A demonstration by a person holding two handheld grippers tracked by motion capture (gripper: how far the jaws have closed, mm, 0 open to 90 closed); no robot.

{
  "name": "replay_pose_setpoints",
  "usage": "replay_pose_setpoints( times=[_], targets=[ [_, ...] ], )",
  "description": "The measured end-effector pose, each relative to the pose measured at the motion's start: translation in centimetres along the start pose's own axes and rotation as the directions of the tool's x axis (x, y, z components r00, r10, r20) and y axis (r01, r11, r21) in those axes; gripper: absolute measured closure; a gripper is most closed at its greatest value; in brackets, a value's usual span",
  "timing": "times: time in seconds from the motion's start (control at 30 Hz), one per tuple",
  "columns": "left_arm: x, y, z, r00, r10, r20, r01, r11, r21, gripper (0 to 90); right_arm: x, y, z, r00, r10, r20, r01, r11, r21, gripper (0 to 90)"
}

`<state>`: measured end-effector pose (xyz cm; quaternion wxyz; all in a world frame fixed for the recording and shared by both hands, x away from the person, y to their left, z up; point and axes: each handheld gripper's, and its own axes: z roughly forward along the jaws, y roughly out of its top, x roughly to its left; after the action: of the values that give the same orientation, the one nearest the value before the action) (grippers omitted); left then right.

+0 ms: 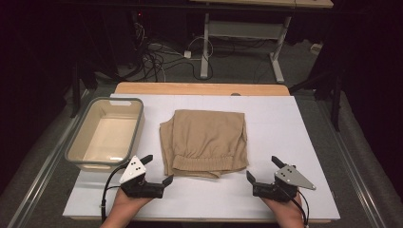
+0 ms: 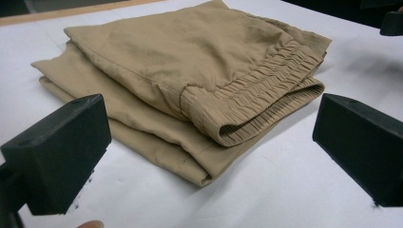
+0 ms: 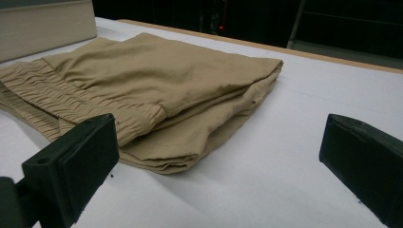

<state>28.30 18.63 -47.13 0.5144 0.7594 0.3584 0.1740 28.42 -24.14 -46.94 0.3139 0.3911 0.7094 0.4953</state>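
Shorts (image 1: 204, 141) of tan cloth lie folded at the middle of the white surface (image 1: 275, 123), elastic waistband toward the person; no label or writing can be read on them. The left gripper (image 1: 158, 168) and the right gripper (image 1: 262, 168) rest near the front edge, both released, jaws wide with nothing between. A beige tub (image 1: 135, 135) stands left of the shorts.

Folded tan shorts (image 1: 204, 141): lower layers hidden under the top fold; leg openings not discernible. In the left gripper view the far jaw of the right gripper (image 2: 392, 21) is cut by the top right edge. Bin (image 3: 45, 26) cropped at top left in the right gripper view. Cables (image 1: 157, 61) beyond the table tangled in the dark.
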Motion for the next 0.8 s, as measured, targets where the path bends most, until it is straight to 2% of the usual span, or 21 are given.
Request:
replay_pose_setpoints(
  times=[0.13,0.47,0.8],
  targets=[
    [0.16,-0.21,0.1,1.0,-0.004,0.003,0.003,0.9998,0.018,0.0,0.01,-0.05,-0.16,1.0,0.002,0.003,-0.002,1.0,0.006,0.4],
    [0.15,-0.28,0.24,0.9998,-0.013,0.017,0.013,0.9995,0.027,0.0,-0.07,0.1,-0.19,1.0,0.001,-0.001,-0.001,1.0,-0.003,0.4],
    [0.11,-0.33,0.37,0.9997,-0.004,0.024,0.004,0.9999,0.017,0.0,-0.01,0.14,-0.25,1.0,-0.008,-0.001,0.008,1.0,-0.007,0.3]
  ],
)
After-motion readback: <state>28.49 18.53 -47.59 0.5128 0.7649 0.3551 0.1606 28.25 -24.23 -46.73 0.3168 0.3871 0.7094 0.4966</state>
